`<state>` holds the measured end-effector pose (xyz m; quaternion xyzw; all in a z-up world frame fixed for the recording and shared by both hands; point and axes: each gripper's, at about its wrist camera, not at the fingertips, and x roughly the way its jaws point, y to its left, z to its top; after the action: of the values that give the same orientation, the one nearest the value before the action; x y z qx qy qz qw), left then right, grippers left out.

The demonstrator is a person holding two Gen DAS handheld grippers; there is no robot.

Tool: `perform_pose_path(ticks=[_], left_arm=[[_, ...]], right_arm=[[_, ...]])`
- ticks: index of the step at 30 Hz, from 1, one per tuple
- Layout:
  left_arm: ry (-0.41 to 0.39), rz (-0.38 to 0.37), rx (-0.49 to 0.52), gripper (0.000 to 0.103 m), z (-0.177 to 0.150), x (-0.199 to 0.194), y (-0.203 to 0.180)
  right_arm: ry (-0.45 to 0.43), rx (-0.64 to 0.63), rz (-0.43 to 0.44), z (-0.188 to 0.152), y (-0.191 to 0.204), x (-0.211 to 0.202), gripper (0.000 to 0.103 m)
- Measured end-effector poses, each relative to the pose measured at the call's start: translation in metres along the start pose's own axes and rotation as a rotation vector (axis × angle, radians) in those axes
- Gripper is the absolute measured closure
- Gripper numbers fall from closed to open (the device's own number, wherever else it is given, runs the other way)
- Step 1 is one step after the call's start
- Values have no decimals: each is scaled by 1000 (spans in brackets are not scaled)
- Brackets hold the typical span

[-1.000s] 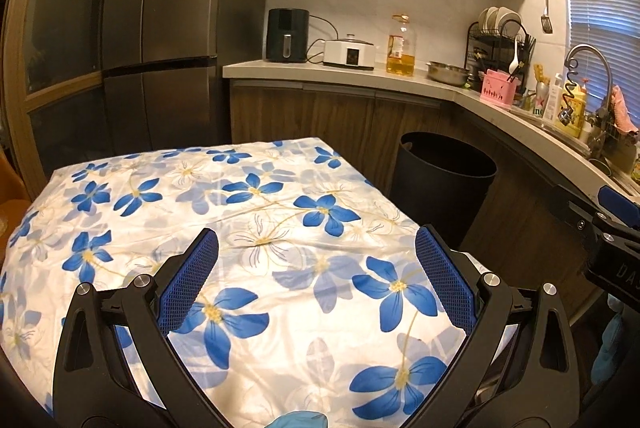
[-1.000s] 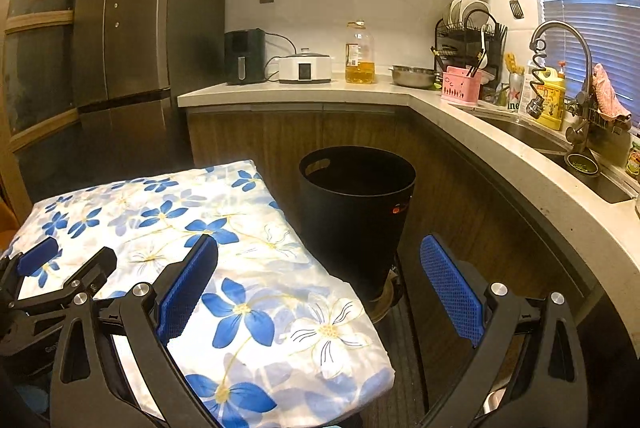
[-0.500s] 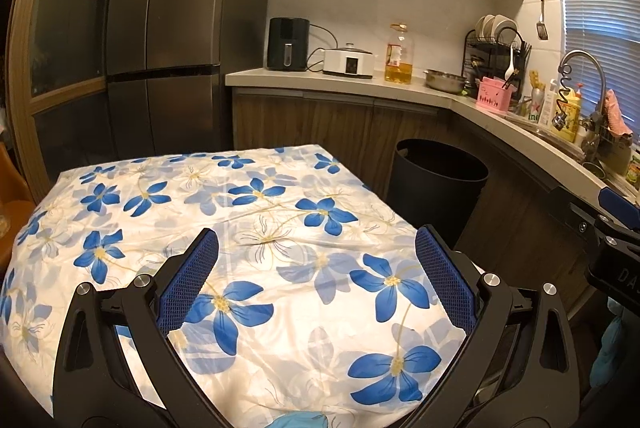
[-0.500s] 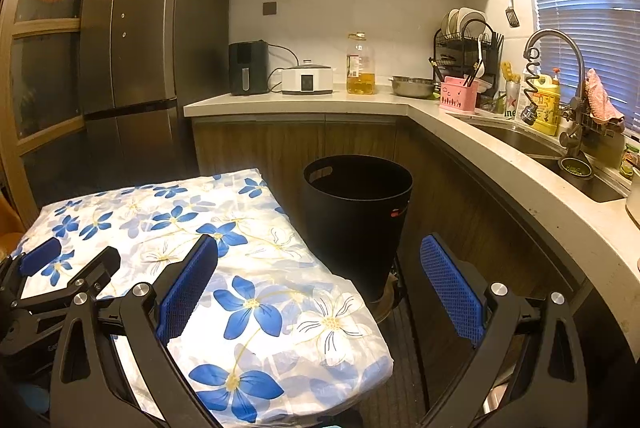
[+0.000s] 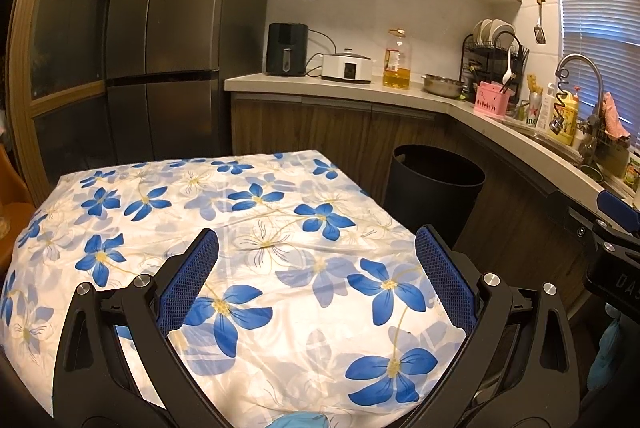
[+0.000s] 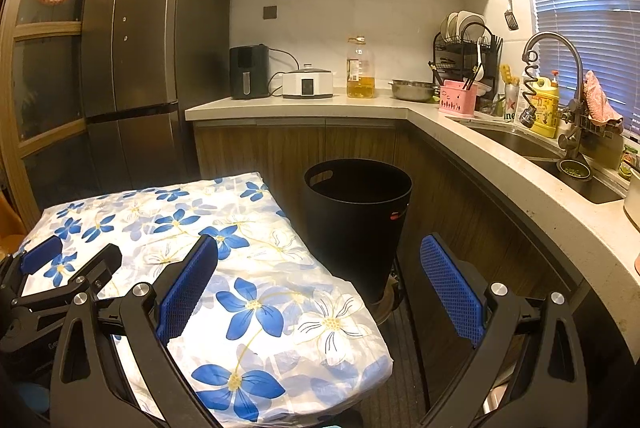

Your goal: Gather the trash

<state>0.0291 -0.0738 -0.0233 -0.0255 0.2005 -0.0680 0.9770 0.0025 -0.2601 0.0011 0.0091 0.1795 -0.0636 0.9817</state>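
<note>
A black trash bin (image 5: pixel 434 187) stands on the floor between the table and the counter cabinets; it also shows in the right wrist view (image 6: pixel 356 224). The table carries a white cloth with blue flowers (image 5: pixel 240 248), also in the right wrist view (image 6: pixel 248 268). No trash shows on the cloth. My left gripper (image 5: pixel 316 276) is open and empty above the table's near part. My right gripper (image 6: pixel 320 280) is open and empty over the table's right corner, near the bin. The left gripper shows at the left edge of the right wrist view (image 6: pixel 60 268).
A dark fridge (image 5: pixel 176 47) stands behind the table. The L-shaped counter (image 6: pixel 480 131) holds an air fryer (image 6: pixel 249 71), a cooker, an oil bottle (image 6: pixel 361 69), a dish rack and a sink with a tap (image 6: pixel 560 67). An orange chair (image 5: pixel 12 211) is at the left.
Both grippers have risen and tilted back a little, so the table and bin sit lower and farther in view. Both jaws stay open.
</note>
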Motion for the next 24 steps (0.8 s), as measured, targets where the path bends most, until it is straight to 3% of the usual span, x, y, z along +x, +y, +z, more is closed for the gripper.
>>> perform_pose_path(ticks=[24], left_arm=[[-5,1,1,6,1,-2,0]], right_arm=[[-6,-2,4,2,3,0,6]])
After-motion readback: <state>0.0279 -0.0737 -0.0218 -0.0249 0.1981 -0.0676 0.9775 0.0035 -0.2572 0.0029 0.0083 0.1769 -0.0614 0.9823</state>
